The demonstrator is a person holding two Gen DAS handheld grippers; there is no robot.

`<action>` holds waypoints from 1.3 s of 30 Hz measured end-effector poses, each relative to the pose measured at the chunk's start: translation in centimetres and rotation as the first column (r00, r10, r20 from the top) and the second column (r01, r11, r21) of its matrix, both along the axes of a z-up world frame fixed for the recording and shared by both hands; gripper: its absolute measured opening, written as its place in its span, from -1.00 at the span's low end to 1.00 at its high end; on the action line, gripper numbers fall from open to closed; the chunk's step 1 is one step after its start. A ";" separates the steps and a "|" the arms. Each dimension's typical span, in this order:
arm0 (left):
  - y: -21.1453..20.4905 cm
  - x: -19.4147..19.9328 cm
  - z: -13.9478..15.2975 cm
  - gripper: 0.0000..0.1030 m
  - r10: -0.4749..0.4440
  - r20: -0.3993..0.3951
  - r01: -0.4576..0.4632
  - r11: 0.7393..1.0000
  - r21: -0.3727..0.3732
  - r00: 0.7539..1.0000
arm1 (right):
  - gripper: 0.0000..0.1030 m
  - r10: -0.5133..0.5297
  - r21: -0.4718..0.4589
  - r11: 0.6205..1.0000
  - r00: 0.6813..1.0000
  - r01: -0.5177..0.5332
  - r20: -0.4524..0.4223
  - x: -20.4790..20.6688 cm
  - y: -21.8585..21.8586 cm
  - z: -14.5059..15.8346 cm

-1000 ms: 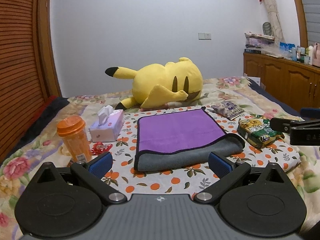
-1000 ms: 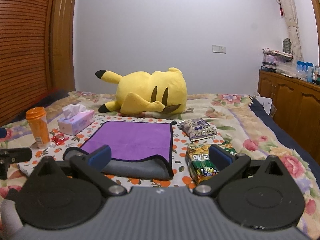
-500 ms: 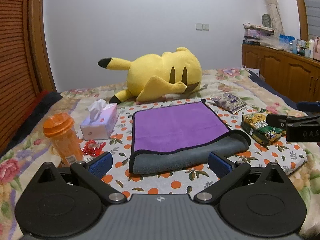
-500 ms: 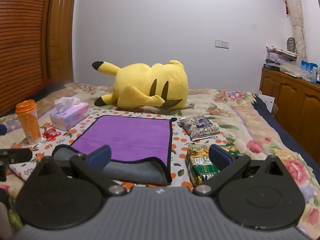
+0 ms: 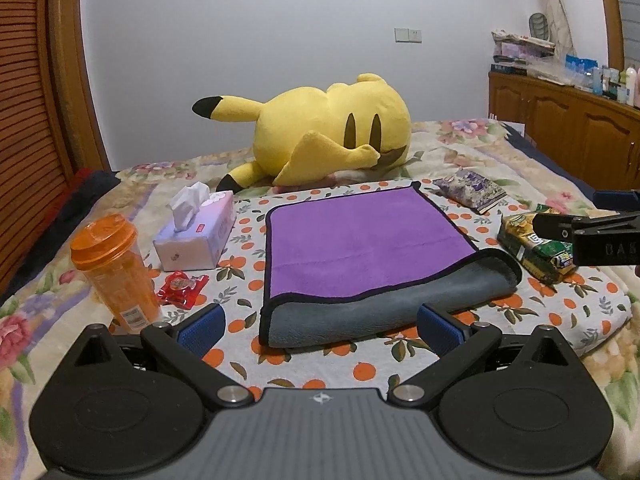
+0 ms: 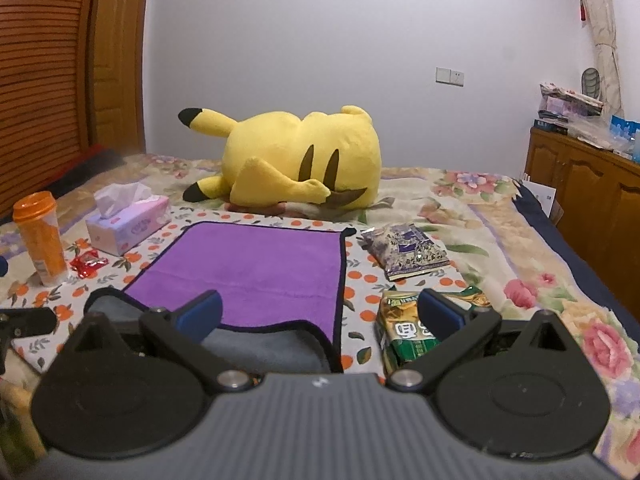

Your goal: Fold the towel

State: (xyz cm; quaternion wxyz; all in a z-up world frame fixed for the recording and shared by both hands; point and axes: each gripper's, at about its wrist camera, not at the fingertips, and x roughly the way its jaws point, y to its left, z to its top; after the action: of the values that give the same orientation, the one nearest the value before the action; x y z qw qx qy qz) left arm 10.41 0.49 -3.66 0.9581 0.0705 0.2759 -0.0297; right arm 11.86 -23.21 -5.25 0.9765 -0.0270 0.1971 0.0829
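A purple towel point(image 5: 360, 240) with a grey underside lies folded in half on an orange-dotted cloth point(image 5: 360, 368) on the bed; its grey folded edge faces me. It also shows in the right wrist view point(image 6: 260, 268). My left gripper point(image 5: 320, 330) is open and empty, just short of the towel's near edge. My right gripper point(image 6: 320, 316) is open and empty over the towel's near right corner. The right gripper's tip shows at the right of the left wrist view point(image 5: 592, 236).
An orange bottle point(image 5: 114, 268), a tissue box point(image 5: 196, 232) and a red wrapper point(image 5: 182, 288) lie left of the towel. A green snack bag point(image 5: 536, 248) and a purple packet point(image 5: 472, 190) lie right. A yellow plush point(image 5: 328, 136) lies behind. Wooden cabinets point(image 5: 568, 128) stand far right.
Both grippers have shifted slightly, lowering and nearing the towel's near edge. The towel has not moved. Both grippers stay open.
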 end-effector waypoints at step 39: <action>4.8 9.0 -4.1 0.69 0.032 -0.172 -0.041 0.998 -0.050 0.985 | 0.71 0.091 -0.036 0.994 0.976 -0.100 -0.199 6.4 0.9 -4.2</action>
State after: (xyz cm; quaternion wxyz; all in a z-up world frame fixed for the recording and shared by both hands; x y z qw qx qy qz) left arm 19.39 5.27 -7.74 0.9329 0.0374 0.3574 -0.0255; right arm 18.31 -22.35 -9.49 0.9463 -0.0504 0.2929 0.1273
